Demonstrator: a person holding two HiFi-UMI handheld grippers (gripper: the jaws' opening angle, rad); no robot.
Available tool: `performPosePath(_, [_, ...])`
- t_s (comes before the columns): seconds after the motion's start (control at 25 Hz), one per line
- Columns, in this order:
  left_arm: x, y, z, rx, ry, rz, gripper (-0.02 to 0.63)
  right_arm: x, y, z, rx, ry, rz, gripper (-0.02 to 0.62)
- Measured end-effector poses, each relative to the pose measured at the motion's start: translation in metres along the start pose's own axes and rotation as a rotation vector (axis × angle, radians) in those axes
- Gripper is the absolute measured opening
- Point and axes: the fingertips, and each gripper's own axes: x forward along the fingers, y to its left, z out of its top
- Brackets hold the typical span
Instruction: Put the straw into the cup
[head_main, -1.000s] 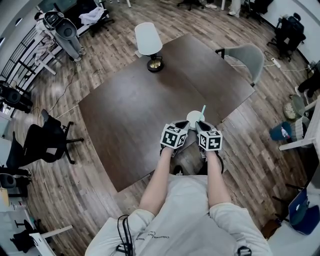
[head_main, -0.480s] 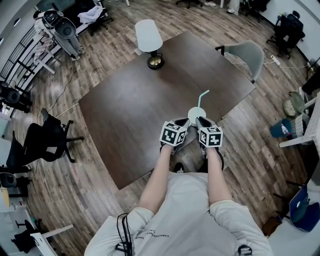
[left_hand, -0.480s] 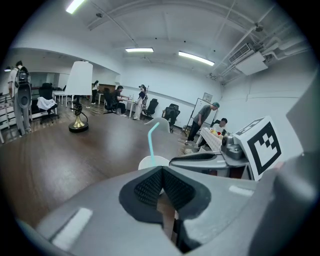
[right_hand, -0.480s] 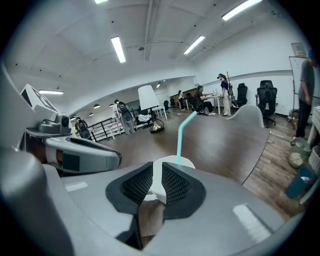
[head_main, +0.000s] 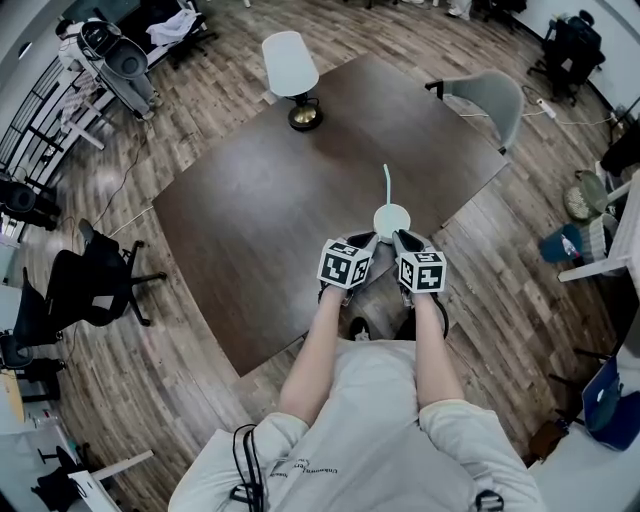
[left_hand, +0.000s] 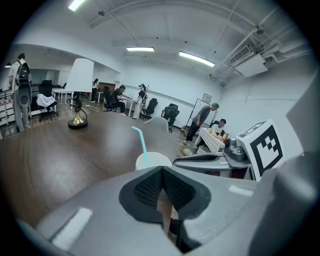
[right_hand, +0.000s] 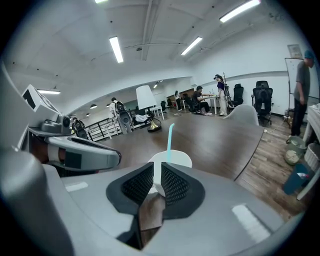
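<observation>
Only the gripper views show the jaws. The left tongs (left_hand: 161, 175) are pressed together on nothing, and the right tongs (right_hand: 157, 177) stand a narrow slit apart, empty. The head view takes in the whole dark wooden surface (head_main: 260, 230), with a lamp (head_main: 296, 85) at its far edge and plank floor (head_main: 130, 390) around it. The white cup (head_main: 392, 220) sits just ahead of both tongs, with the teal straw (head_main: 387, 186) standing in it.
</observation>
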Motion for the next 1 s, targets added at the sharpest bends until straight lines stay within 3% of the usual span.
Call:
performPosePath(0.24, [-0.005,-0.011,-0.005,-0.007,-0.025,0.001,0.002,-0.021,-0.007,-0.006,0.033,-0.035,-0.035,0.050])
performPosePath(0.4, [-0.003,-0.011,-0.018,-0.013,-0.008,-0.012,0.002,-0.028,-0.008,-0.008,0.092,-0.053,-0.014,0.025])
performPosePath(1.0, [0.006,-0.021,-0.018,-0.009,-0.017,-0.015,0.002,-0.043,-0.017,-0.008,0.047,-0.061,-0.023,0.023])
